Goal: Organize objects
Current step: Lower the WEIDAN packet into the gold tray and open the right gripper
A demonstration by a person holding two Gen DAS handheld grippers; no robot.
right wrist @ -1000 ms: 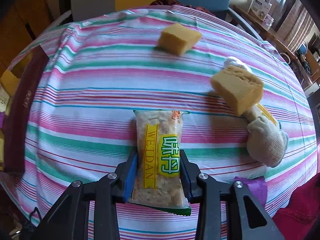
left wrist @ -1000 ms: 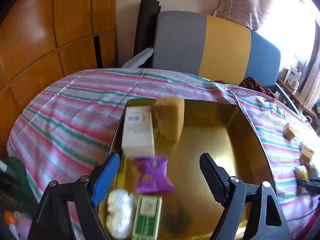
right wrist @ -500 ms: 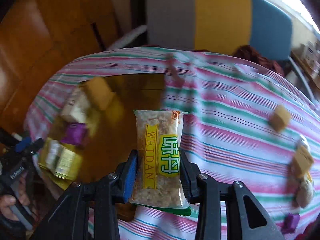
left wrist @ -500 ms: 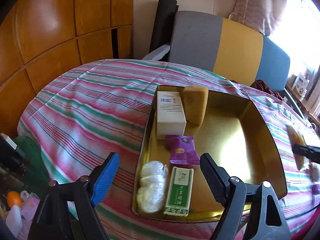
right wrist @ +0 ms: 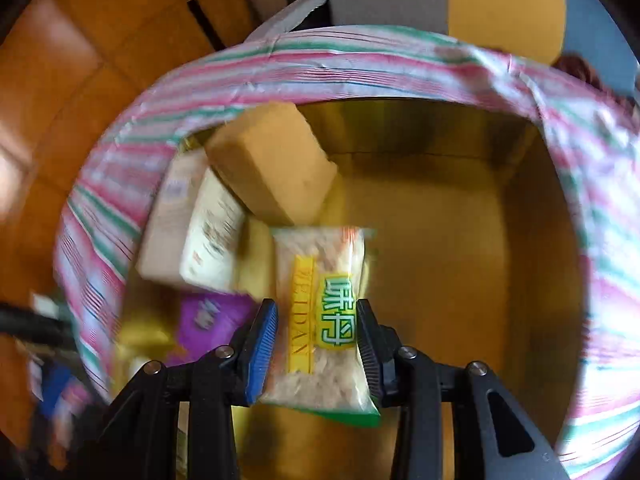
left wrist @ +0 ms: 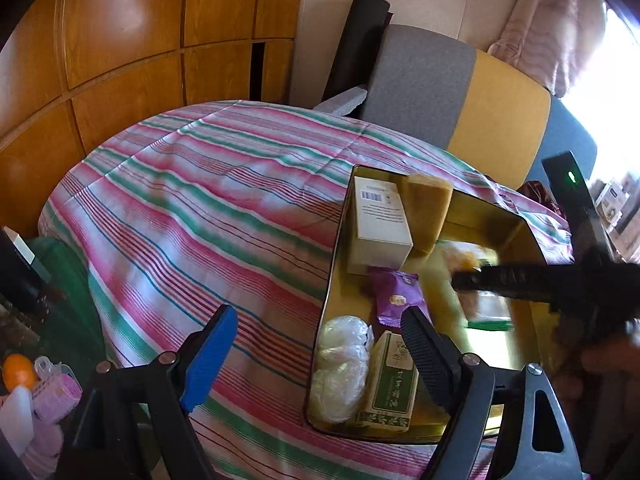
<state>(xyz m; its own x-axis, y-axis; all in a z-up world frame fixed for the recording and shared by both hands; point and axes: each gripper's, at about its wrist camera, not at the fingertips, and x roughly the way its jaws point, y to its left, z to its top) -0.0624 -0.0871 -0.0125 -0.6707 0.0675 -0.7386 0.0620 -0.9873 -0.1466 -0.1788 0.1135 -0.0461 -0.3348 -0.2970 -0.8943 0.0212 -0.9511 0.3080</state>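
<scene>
A gold tray (left wrist: 335, 264) lies on the striped tablecloth (left wrist: 208, 216). It holds a white box (left wrist: 378, 224), a yellow sponge block (left wrist: 426, 212), a purple packet (left wrist: 398, 294), a white wrapped lump (left wrist: 342, 364) and a green box (left wrist: 392, 380). My right gripper (right wrist: 316, 336) is shut on a clear snack packet with yellow label (right wrist: 324, 316) and holds it over the tray (right wrist: 460, 240), beside the sponge block (right wrist: 276, 164). The same gripper shows blurred in the left wrist view (left wrist: 532, 280). My left gripper (left wrist: 316, 344) is open and empty at the tray's near left corner.
A grey, yellow and blue chair back (left wrist: 460, 92) stands behind the table. Wooden panels (left wrist: 120, 40) line the left wall. Clutter with an orange (left wrist: 16, 372) lies low at the left, off the table.
My right gripper has carried the snack packet from the table's right side to above the tray. My left gripper has drawn back and to the left of the tray.
</scene>
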